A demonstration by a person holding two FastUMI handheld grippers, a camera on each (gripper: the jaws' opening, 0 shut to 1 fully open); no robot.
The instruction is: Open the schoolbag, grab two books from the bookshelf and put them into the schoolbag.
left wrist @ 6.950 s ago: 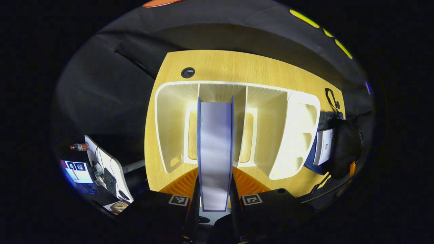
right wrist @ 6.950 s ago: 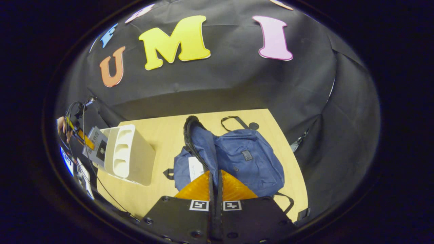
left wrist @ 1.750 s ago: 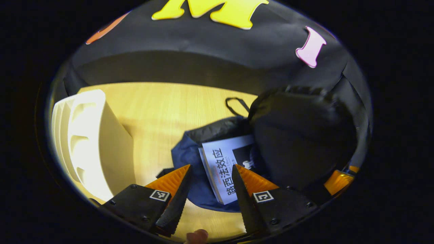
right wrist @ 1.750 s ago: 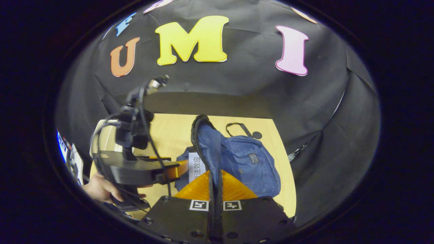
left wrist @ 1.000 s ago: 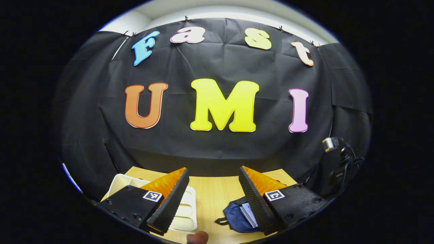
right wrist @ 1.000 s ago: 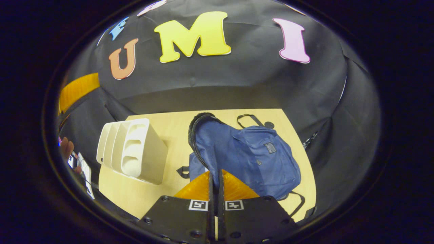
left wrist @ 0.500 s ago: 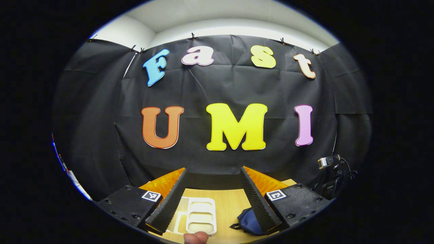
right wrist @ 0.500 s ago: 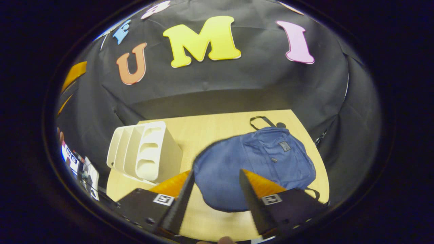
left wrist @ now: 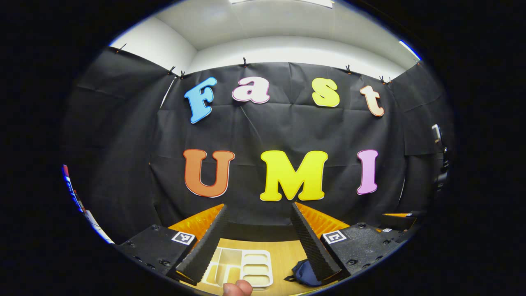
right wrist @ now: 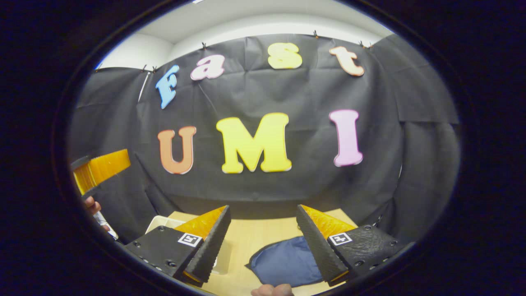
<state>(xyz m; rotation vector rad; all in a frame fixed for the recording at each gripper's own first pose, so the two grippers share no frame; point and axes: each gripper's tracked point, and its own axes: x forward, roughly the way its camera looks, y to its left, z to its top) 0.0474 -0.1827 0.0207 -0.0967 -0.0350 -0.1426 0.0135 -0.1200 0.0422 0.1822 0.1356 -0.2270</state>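
Both tools lifted away — schoolbag [right wrist: 283,261] flat, contents hidden, bookshelf [left wrist: 242,267] empty.

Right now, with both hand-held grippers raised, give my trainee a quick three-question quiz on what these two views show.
1. True or false: the left hand-held gripper holds a book.
2. The right hand-held gripper is: A) open, B) shut.
3. What lies on the table beside the blue schoolbag?

Key: 1) false, it is open with nothing between its fingers. 2) A. 3) the white bookshelf.
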